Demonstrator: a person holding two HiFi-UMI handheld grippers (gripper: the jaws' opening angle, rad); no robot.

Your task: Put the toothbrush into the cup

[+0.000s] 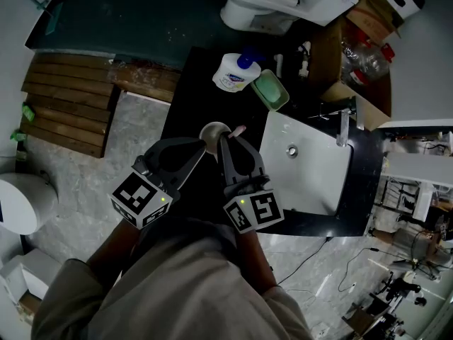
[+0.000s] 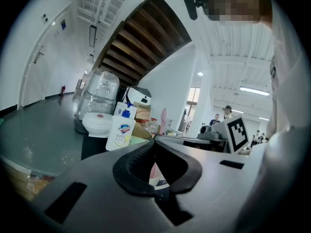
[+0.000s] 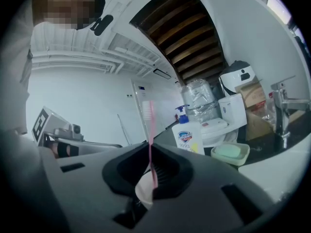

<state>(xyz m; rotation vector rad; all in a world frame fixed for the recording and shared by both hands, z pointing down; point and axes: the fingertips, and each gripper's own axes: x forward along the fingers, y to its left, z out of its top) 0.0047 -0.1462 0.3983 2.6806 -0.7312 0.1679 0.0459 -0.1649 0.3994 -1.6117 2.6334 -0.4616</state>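
Note:
A small white cup (image 1: 212, 129) stands on the black counter (image 1: 187, 105), left of the sink. My left gripper (image 1: 204, 147) reaches it from the near left and looks shut on its rim; in the left gripper view the cup (image 2: 159, 181) shows low between the closed pads. My right gripper (image 1: 228, 142) is shut on a pink toothbrush (image 1: 239, 129), whose tip pokes out right beside the cup. In the right gripper view the toothbrush (image 3: 149, 130) stands upright in the jaws, bristles up, with the cup (image 3: 142, 191) just below. The brush's lower end is hidden.
A white soap bottle with a blue pump (image 1: 233, 73) and a green soap dish (image 1: 270, 91) sit at the counter's back. The white sink (image 1: 311, 176) with its faucet (image 1: 345, 126) lies right. A toilet (image 1: 255, 2), a cardboard box (image 1: 361, 48) and wooden slats (image 1: 67, 101) surround the counter.

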